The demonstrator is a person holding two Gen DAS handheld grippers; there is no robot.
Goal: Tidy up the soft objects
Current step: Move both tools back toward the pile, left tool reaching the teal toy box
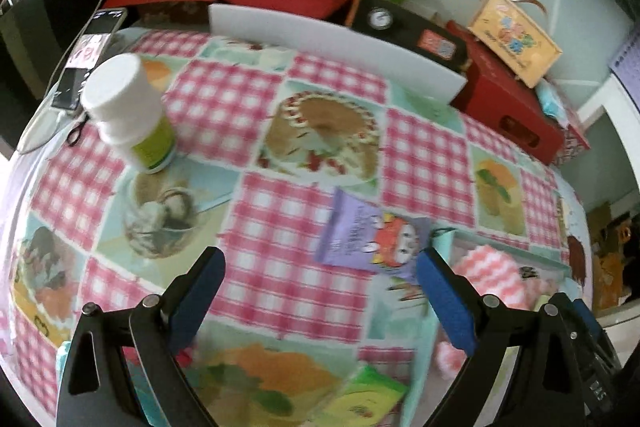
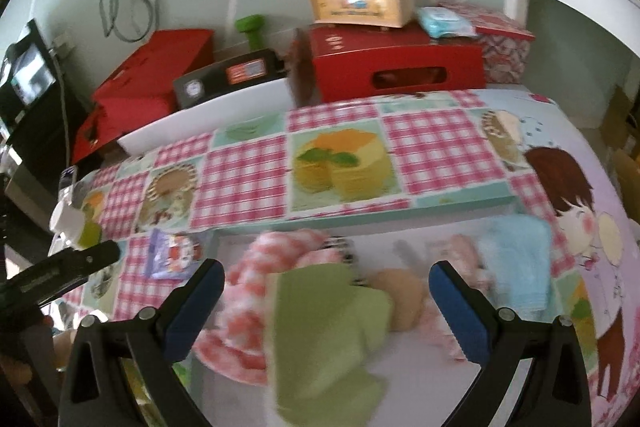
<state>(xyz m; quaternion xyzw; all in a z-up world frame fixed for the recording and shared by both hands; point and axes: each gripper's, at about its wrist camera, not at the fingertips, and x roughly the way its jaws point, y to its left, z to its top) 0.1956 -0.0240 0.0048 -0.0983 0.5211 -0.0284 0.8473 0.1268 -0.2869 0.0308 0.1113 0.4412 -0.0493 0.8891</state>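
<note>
Hovering over the checked tabletop [image 1: 256,131], the left gripper [image 1: 320,291] is spread wide with nothing between its fingers; its view alone is showing the white-capped bottle [image 1: 130,107] close up and the purple packet [image 1: 368,239] just ahead. The right gripper [image 2: 326,303], likewise released, is hanging above the box [image 2: 360,221], where its view is revealing the green cloth [image 2: 328,331] lying on a pink checked cloth [image 2: 256,267], beside a blue cloth [image 2: 516,263].
</note>
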